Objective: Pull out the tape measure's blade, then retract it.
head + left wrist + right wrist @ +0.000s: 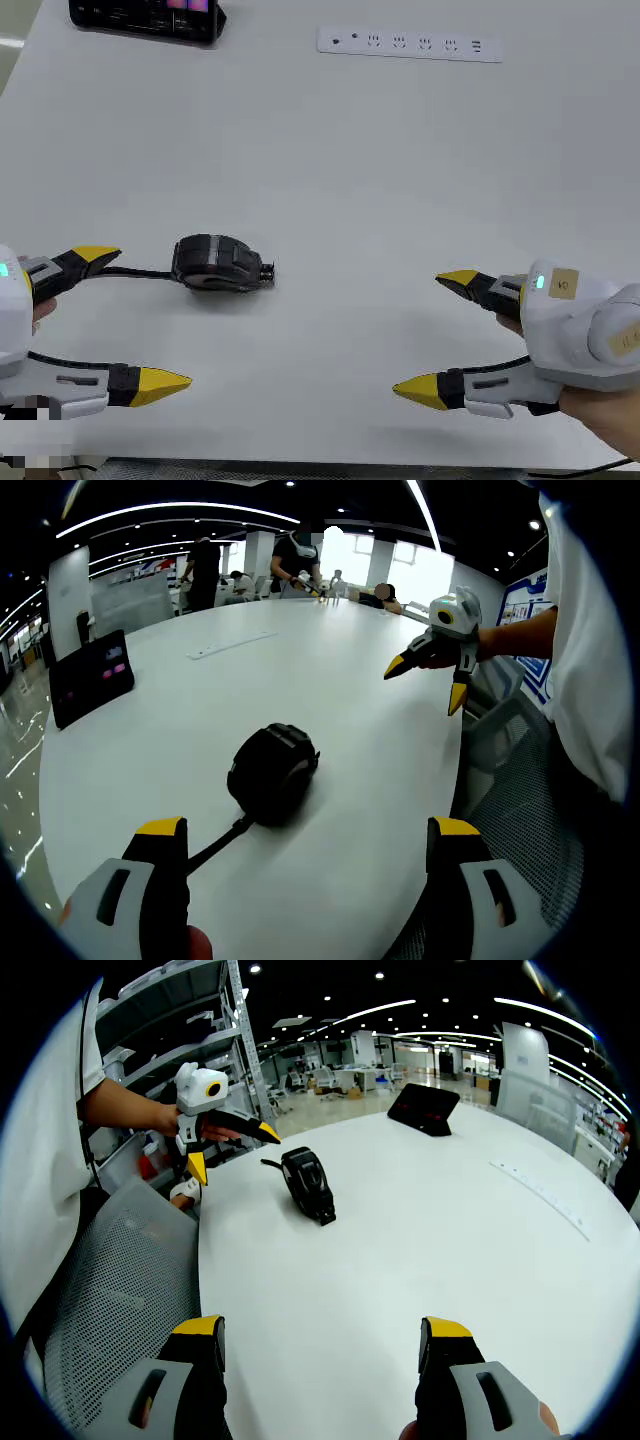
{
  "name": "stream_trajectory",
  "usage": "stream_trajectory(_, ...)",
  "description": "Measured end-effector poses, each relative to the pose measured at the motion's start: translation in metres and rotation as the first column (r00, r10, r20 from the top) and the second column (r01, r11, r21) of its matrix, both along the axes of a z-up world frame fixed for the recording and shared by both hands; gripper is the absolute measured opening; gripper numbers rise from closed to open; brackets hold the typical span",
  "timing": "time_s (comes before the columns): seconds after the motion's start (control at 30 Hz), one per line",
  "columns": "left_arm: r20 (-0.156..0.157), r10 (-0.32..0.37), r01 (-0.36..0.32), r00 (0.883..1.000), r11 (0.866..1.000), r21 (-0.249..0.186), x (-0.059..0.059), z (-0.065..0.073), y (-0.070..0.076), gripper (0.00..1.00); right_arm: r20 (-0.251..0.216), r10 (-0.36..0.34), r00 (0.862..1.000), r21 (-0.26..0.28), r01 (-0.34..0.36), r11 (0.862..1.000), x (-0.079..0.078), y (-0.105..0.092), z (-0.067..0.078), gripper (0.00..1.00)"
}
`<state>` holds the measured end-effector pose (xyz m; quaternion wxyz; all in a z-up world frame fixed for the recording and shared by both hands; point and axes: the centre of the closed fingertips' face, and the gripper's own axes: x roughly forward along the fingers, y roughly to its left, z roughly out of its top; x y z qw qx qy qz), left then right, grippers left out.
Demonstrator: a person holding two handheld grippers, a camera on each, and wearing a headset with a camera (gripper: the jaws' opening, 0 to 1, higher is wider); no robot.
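Observation:
A black tape measure (216, 264) lies on the white table (340, 160), its wrist strap trailing left and its blade hook at its right end; no blade is drawn out. In the left gripper view the tape measure (272, 772) sits just ahead of the jaws, and in the right gripper view the tape measure (309, 1184) lies farther off. My left gripper (145, 318) stands open at the table's left, its jaws on either side of the strap's line. At the right, well apart from the case, my right gripper (428, 335) is open and holds nothing.
A white power strip (409, 44) lies at the table's far side. A black device with a lit screen (148, 17) stands at the far left. The table's near edge runs just below both grippers. A grey mesh chair (120, 1290) sits off the table edge.

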<state>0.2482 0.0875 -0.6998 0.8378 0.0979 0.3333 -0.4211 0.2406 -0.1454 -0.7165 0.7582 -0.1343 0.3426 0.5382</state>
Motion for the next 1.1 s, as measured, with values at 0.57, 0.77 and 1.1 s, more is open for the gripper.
stream_trajectory(0.57,-0.003,-0.002,0.002,1.0,1.0,0.009,0.001,-0.0015,-0.0005,0.96,0.016,-0.007,1.0,0.0,0.006,1.0,0.0026,-0.0014,-0.0011,0.82)
stream_trajectory(0.77,-0.013,0.004,-0.004,1.0,1.0,0.012,0.0009,-0.0032,0.0011,0.94,0.014,-0.01,1.0,-0.001,0.01,1.0,0.0042,-0.0024,-0.0017,0.8)
stream_trajectory(1.1,-0.019,-0.003,0.003,1.0,1.0,0.015,0.0002,-0.004,-0.0001,0.91,0.01,-0.007,1.0,-0.003,0.007,1.0,0.0041,-0.0026,-0.0038,0.8)
